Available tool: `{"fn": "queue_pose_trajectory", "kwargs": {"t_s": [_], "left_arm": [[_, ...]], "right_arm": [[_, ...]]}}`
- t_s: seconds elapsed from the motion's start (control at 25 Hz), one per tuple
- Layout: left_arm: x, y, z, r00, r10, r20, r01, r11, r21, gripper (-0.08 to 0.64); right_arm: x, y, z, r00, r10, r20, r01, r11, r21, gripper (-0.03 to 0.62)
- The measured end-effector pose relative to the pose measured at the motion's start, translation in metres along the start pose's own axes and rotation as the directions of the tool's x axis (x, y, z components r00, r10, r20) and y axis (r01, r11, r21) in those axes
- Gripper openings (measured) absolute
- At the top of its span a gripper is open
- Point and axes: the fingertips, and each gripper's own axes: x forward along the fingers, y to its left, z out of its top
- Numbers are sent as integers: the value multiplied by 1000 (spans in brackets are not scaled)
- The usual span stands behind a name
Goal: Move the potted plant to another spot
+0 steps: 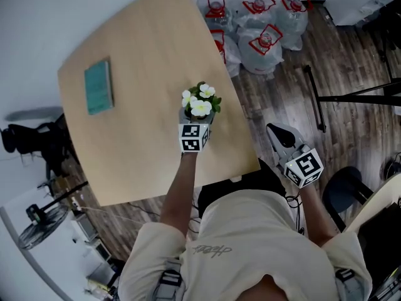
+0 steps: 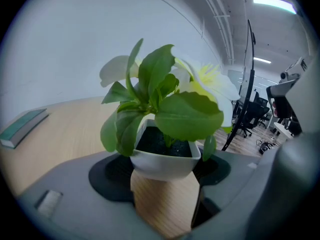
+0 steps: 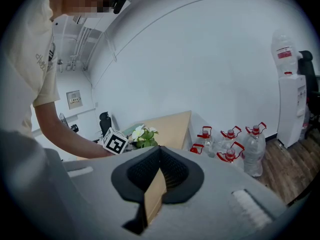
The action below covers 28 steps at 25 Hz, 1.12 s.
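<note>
Left hand-held gripper [image 2: 164, 171]: clenched on the potted plant [image 1: 200, 103]; jaws part-way apart, just the pot's width, one black pad [image 2: 111, 173] against each side of the white pot.
Grip height: pads sit at the lower half of the pot; rim, soil and leaves stand above them.
Potted plant: upright, white square-ish pot, dark soil, green leaves, white flowers with yellow centres.
Plant location: over the counter [image 1: 144, 55], close to its right edge, roughly midway along that edge, nearer the near-right corner than the far one.
Pot base: wood grain shows under it in the left gripper view; cannot tell whether it touches the counter or is lifted.
Right hand-held gripper [image 3: 160, 156]: jaws pressed together at the tips, nothing between them, touching nothing.
Right gripper location: off the counter, just past the near-right corner, over the wood floor [image 1: 351, 55], well apart from the plant.
Book [image 1: 99, 87]: teal, flat near the counter's left edge, well apart from the plant.
Water bottles [image 1: 266, 41]: clear with red caps, clustered on the floor beyond the counter's right edge.
</note>
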Motion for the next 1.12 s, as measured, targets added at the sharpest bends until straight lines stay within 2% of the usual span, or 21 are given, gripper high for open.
{"fn": "queue_pose_trajectory", "kwargs": {"t_s": [0.56, 0.68, 0.76, 0.84, 1.12], "left_arm": [[4, 0, -9, 1000, 24, 18, -24, 1000, 5, 362], [5, 0, -11, 999, 46, 4, -46, 998, 37, 357], [5, 0, -14, 998, 59, -3, -59, 996, 61, 387], [1, -2, -15, 998, 63, -1, -63, 996, 64, 405], [-21, -4, -22, 997, 82, -8, -82, 994, 73, 399]], "right_arm": [[16, 9, 8, 998, 52, -27, -53, 998, -16, 2], [16, 10, 6, 998, 58, -29, -59, 998, -18, 2], [16, 12, 5, 997, 64, -30, -64, 998, -18, 2], [15, 14, 5, 997, 69, -28, -70, 997, -18, 2], [16, 23, 5, 995, 98, -16, -98, 995, -21, 2]]}}
